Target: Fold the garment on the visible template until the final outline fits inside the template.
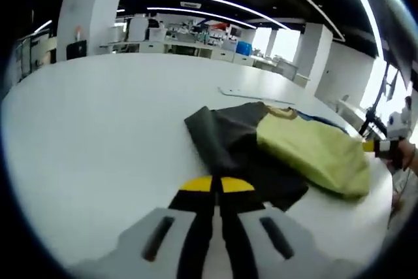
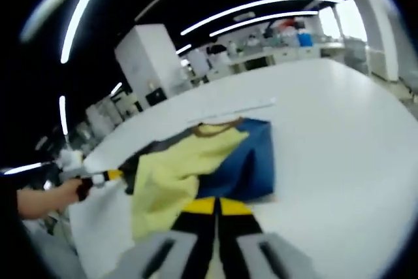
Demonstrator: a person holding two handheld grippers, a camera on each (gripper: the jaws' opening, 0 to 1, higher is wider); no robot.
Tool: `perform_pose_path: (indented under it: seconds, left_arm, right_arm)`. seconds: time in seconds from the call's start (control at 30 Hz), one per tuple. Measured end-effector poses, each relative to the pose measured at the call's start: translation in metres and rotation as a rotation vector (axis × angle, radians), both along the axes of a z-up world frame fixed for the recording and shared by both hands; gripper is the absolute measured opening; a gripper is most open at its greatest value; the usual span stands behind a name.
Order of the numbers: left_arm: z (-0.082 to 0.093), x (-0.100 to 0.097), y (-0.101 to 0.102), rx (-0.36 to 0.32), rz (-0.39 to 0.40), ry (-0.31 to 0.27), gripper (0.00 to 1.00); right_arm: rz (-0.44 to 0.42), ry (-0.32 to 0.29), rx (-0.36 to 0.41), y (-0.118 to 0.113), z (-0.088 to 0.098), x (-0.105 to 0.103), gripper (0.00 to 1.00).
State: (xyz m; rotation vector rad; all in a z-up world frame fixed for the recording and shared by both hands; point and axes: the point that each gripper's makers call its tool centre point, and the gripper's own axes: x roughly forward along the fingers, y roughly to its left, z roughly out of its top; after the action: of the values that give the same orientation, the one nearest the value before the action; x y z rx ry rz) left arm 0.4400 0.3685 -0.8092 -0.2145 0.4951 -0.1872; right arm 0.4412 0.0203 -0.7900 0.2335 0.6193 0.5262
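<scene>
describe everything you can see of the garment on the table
The garment is soft cloth in yellow, dark grey and blue panels, with a tan collar band. It lies partly folded and rumpled on the white table, the yellow panel lying over the darker ones and a grey part sticking out to one side. In the right gripper view the blue part lies flat beside the yellow. Each hand-held gripper's yellow-tipped jaws sit closed at the garment's near edge; an actual pinch on the cloth can't be confirmed.
</scene>
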Motion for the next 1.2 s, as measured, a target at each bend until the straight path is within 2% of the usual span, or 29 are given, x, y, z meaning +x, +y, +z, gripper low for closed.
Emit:
perform_pose_path:
  seconds: [0.07, 0.13, 0.27, 0.53, 0.7, 0.83, 0.9, 1.03, 1.13, 1.2]
  left_arm:
    - [0.014, 0.0, -0.007, -0.035, -0.008, -0.028, 0.0]
    - [0.022, 0.004, -0.006, -0.044, -0.015, -0.046, 0.0]
    - [0.044, 0.005, -0.019, -0.057, -0.044, -0.093, 0.0]
    - [0.07, 0.015, -0.053, -0.104, -0.107, -0.16, 0.0]
    - [0.07, 0.023, -0.074, -0.146, -0.136, -0.161, 0.0]
    - [0.062, 0.026, -0.089, -0.162, -0.165, -0.142, 0.0]
    - [0.055, 0.026, -0.098, -0.155, -0.179, -0.125, 0.0]
    - [0.039, 0.025, -0.111, -0.092, -0.219, -0.091, 0.0]
    - [0.027, 0.026, -0.121, -0.103, -0.222, -0.063, 0.0]
    - [0.021, 0.025, -0.123, -0.087, -0.219, -0.047, 0.0]
  right_arm:
    - [-0.005, -0.01, -0.004, -0.003, 0.006, -0.001, 0.0]
    - [-0.009, -0.025, -0.012, -0.006, 0.011, 0.0, 0.0]
    - [-0.007, -0.048, -0.032, -0.012, 0.02, 0.001, 0.0]
    - [-0.017, -0.061, -0.086, -0.027, 0.029, 0.007, 0.0]
    - [-0.026, -0.059, -0.127, -0.036, 0.032, 0.009, 0.0]
    - [-0.039, -0.06, -0.133, -0.044, 0.032, 0.013, 0.0]
    - [-0.042, -0.056, -0.134, -0.045, 0.032, 0.013, 0.0]
    - [-0.047, -0.045, -0.141, -0.048, 0.028, 0.013, 0.0]
    - [-0.049, -0.037, -0.155, -0.051, 0.026, 0.011, 0.0]
    - [-0.052, -0.031, -0.17, -0.055, 0.024, 0.012, 0.0]
